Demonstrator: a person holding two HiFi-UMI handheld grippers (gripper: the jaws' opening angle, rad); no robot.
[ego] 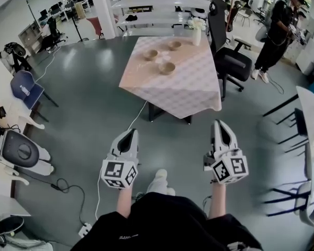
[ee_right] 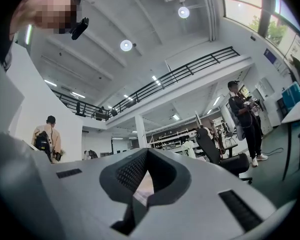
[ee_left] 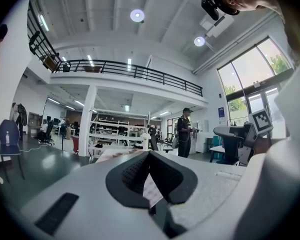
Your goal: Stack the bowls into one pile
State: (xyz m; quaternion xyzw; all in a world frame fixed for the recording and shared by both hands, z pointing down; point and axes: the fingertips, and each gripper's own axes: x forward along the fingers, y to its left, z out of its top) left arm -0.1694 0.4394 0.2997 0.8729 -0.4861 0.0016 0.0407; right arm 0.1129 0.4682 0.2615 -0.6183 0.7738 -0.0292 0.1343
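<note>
My left gripper (ego: 128,135) and right gripper (ego: 222,125) are both closed and empty, held low because I'm well short of the table (ego: 183,90). Three bowls (ego: 167,68) sit unstacked at twelve o'clock.

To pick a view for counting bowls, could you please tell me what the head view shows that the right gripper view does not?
Only the head view shows the three bowls, unstacked. Only the right gripper view shows the balcony railing and a person with a backpack. Both show the black office chair and the standing person.
</note>
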